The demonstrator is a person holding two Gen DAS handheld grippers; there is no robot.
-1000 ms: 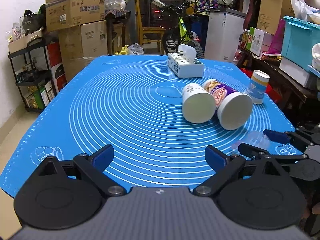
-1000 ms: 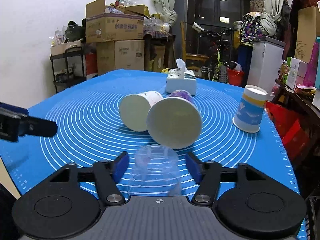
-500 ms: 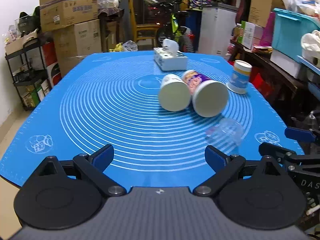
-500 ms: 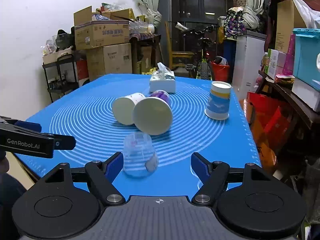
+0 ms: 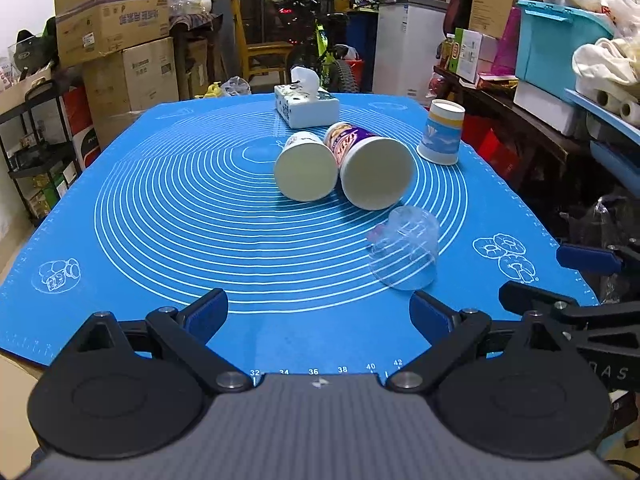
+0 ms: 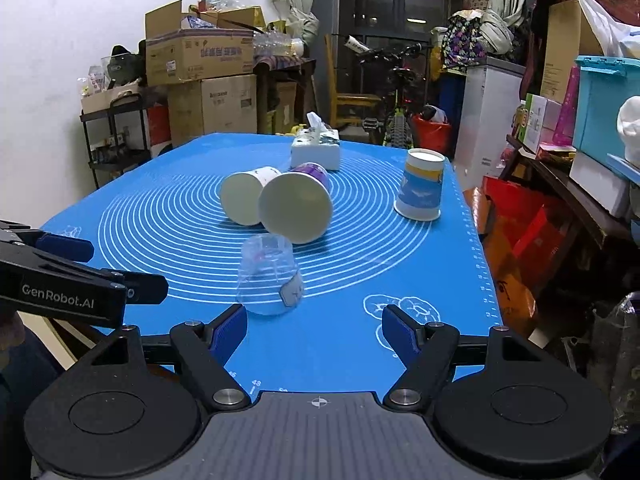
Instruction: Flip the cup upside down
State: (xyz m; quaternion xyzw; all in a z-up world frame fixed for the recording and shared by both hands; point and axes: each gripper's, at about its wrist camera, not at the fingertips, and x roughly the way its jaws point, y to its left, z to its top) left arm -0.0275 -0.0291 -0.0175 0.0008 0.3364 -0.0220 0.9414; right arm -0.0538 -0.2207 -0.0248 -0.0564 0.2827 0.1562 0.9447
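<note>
A clear plastic cup point(image 6: 269, 276) stands upside down on the blue mat point(image 6: 160, 216) near its front edge; it also shows in the left wrist view point(image 5: 404, 254). My right gripper point(image 6: 314, 330) is open and empty, just behind and right of the cup, not touching it. My left gripper point(image 5: 318, 314) is open and empty over the mat's front edge, left of the cup. A white paper cup point(image 5: 306, 166) and a purple-printed cup point(image 5: 370, 170) lie on their sides mid-mat. A blue-and-white paper cup point(image 5: 442, 132) stands upside down at the right.
A tissue box point(image 5: 306, 106) sits at the far end of the mat. The left gripper's arm point(image 6: 72, 288) shows at the left of the right wrist view. Cardboard boxes point(image 5: 112, 12), a bicycle point(image 5: 320, 52) and shelves surround the table.
Both grippers have pulled back toward the front edge. The right gripper, which had the clear cup between its fingers, has opened wider and left it standing upside down on the mat.
</note>
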